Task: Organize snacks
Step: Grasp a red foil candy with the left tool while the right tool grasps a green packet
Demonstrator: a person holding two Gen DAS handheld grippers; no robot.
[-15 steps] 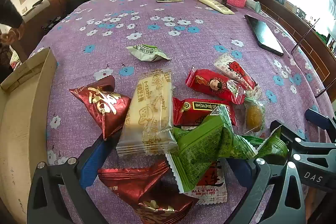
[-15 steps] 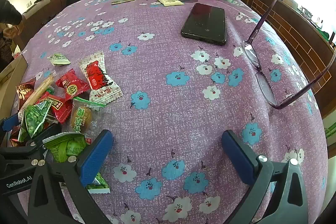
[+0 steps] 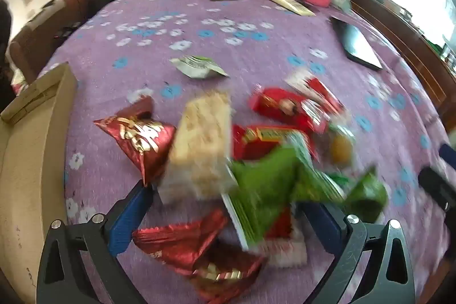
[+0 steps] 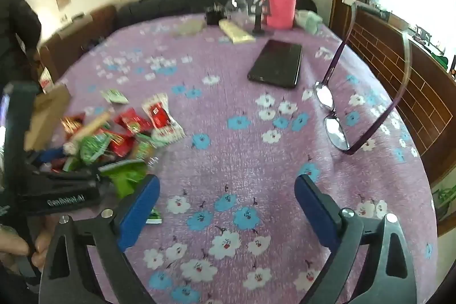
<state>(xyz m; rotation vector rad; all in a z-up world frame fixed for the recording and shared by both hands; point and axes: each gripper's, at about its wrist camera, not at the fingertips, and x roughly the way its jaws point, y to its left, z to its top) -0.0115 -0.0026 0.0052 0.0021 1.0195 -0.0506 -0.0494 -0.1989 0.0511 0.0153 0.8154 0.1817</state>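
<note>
**A:** Between the spread fingers of the left claw (image 3: pixel 225 221) lies the near end of the snack heap: a dark red foil packet (image 3: pixel 182 241) closest in, a green packet (image 3: pixel 265 190) just past the right finger, and behind them the pale wafer bar (image 3: pixel 202 144). Both jaws stand wide and pinch nothing.

**B:** And the right claw (image 4: pixel 226 207)?

**A:** Also spread, holding nothing, over bare flowered cloth (image 4: pixel 228 161). The heap sits off to its left, beside the left tool's body.

**B:** What could go wrong?

**A:** My guess: closing the left claw here would catch several wrappers together, since they overlap between its fingers, or the slick foil could slide out sideways. Left of that claw is the cardboard box (image 3: pixel 31 150), probably where the snacks belong; a loose pinch might spill a packet short of it.

**B:** Further out?

**A:** Beyond the left claw a second red foil packet (image 3: pixel 136 138), then red sachets (image 3: pixel 282 107) and a small green-and-white packet (image 3: pixel 199 66) alone. Ahead of the right claw, to its right, are the purple glasses (image 4: pixel 333 118); a dark phone (image 4: pixel 276 63) lies farther off, and a pink-sleeved bottle (image 4: pixel 282 6) at the far edge. A careless sweep could knock the glasses.

**B:** Changed from half a second ago?

**A:** The left view is now smeared with motion, though the heap looks arranged as before. The right view has tipped up, showing more wall, and the heap sits higher in frame. Both claws were equally wide then.
</note>
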